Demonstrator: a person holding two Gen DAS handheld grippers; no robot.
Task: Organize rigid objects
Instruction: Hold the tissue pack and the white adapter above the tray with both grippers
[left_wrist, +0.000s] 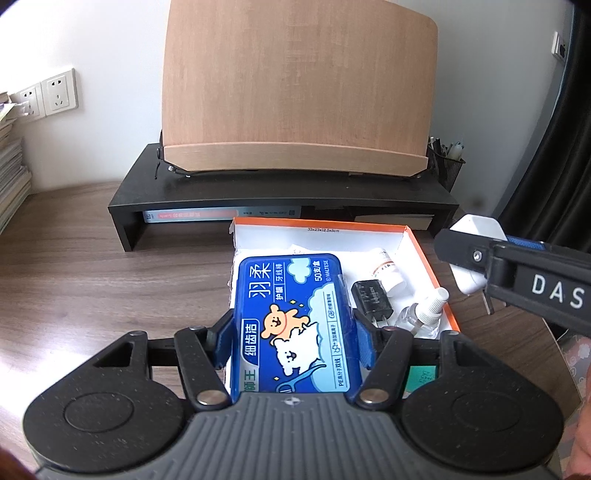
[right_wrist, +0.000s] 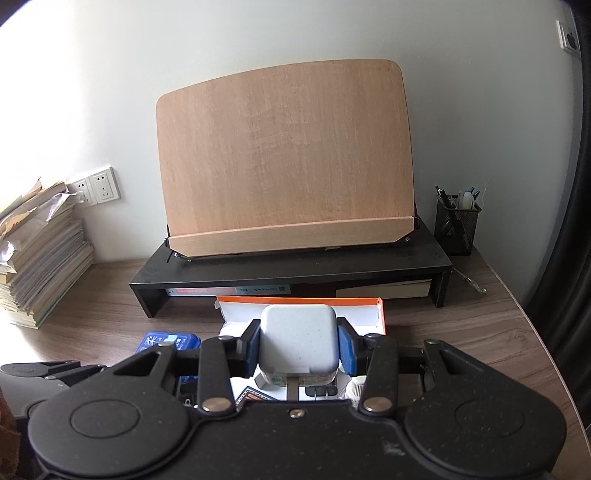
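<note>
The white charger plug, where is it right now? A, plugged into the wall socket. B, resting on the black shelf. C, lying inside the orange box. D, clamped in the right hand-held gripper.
D: the white charger plug sits squeezed between the blue pads of the right hand-held gripper, held above the orange box.

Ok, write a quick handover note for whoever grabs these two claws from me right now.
Left claw: shut on the blue floss box, held over the orange-rimmed box.
Right claw: shut on the white charger, also above that box.
Done: black charger, spray bottle and small white bottle already lie inside.
Left: set down the floss box and white charger in the box, then release.
</note>
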